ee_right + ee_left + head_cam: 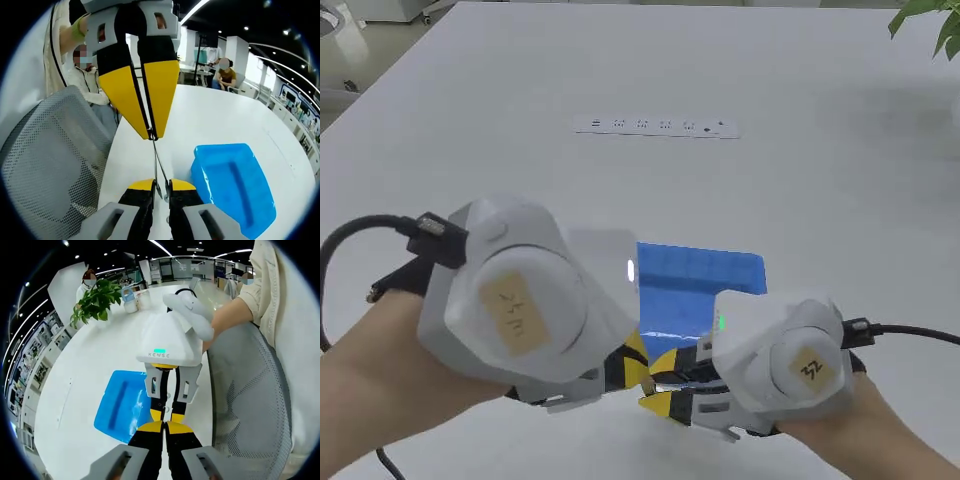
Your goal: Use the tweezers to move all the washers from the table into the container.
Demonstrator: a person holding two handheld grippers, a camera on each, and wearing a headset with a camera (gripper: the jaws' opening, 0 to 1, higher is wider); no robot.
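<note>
Working tip to tip low over white table, at 6 o'clock in head view. Gripping tweezers w/ L gripper: yellow tips pressed together on one end, entering right gripper view from 12 o'clock. Bracketing tweezers' other end w/ R gripper, narrow slit btwn tips; can't tell whether pinching or just flanking. Blue container on table just beyond meeting jaws, at 12 o'clock of them in head view; at 3 o'clock of R tips in right gripper view, approx 10 o'clock of L tips in left gripper view. Power strip farther off at 12 o'clock, well apart from container. Mesh chair at 9 o'clock in right gripper view; potted plant at 11 o'clock in left gripper view.
</note>
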